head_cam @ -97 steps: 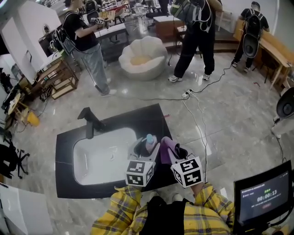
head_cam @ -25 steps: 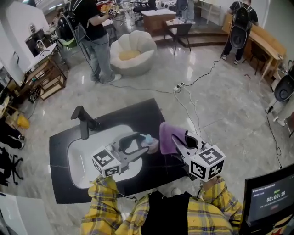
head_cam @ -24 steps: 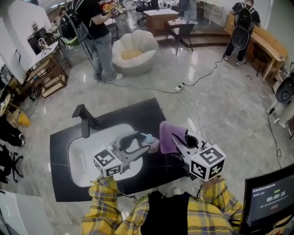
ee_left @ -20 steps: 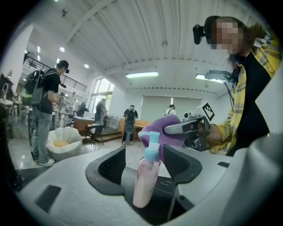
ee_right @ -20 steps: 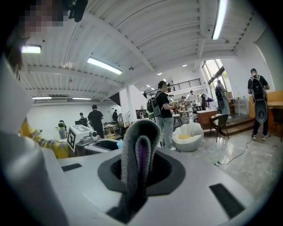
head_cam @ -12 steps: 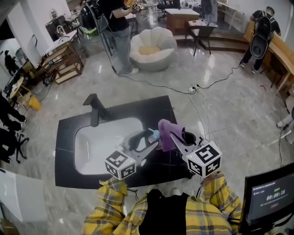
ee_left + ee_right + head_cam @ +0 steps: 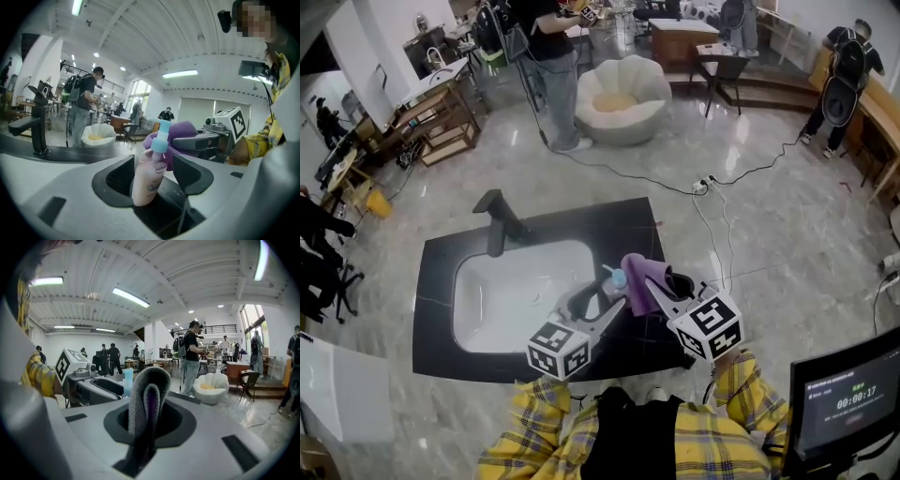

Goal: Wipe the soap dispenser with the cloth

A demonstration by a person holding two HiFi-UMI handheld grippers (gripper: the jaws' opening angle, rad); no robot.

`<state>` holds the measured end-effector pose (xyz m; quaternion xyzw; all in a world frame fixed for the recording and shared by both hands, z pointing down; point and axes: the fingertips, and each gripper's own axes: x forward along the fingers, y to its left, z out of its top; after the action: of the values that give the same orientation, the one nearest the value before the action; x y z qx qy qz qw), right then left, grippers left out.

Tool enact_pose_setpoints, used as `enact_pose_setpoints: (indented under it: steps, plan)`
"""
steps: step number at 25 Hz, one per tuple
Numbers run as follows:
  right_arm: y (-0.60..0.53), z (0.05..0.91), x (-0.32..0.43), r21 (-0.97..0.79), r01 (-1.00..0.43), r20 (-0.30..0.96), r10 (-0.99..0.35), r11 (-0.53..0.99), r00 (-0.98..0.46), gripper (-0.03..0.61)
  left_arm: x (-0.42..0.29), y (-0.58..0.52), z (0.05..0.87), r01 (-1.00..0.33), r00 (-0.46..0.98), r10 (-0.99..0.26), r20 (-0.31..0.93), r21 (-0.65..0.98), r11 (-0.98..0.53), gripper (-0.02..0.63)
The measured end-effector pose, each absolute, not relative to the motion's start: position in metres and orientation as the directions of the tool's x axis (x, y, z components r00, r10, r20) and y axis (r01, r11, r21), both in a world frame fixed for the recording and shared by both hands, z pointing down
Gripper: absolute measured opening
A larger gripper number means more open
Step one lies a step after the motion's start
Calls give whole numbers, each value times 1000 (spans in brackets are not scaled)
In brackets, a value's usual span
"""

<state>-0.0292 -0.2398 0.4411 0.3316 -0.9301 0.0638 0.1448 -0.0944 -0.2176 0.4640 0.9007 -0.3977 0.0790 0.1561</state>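
Observation:
A pink soap dispenser (image 7: 148,174) with a blue pump stands upright between the jaws of my left gripper (image 7: 152,176), which is shut on it. In the head view the dispenser (image 7: 616,279) hangs over the right part of the black counter (image 7: 441,323), beside the white sink (image 7: 478,281). My right gripper (image 7: 149,420) is shut on a folded purple cloth (image 7: 147,397). The cloth (image 7: 639,278) sits against the dispenser's right side, up near the pump. From the left gripper view the cloth (image 7: 182,135) bulges behind the pump head.
A black faucet (image 7: 495,221) stands at the sink's far left corner. A monitor (image 7: 844,403) sits at the lower right. A person (image 7: 551,66) and a white shell-shaped chair (image 7: 619,98) are on the floor beyond the counter, with a cable (image 7: 712,187) trailing across it.
Both grippers have sunk and rolled. The left gripper has brought the dispenser right, closer to the cloth. Both grips are unchanged.

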Motion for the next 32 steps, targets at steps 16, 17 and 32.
enact_pose_setpoints:
  steps: [16, 17, 32]
  plan:
    - [-243, 492, -36, 11, -639, 408, -587, 769, -699, 43, -91, -221, 473, -781, 625, -724, 292, 234, -579, 244]
    - [-242, 495, -36, 17, -639, 414, -588, 769, -695, 43, -90, -221, 473, -781, 625, -724, 292, 235, -579, 244]
    - [-246, 529, -44, 198, -603, 535, -600, 773, -594, 43, -89, -225, 478, -783, 621, -719, 313, 211, -585, 244]
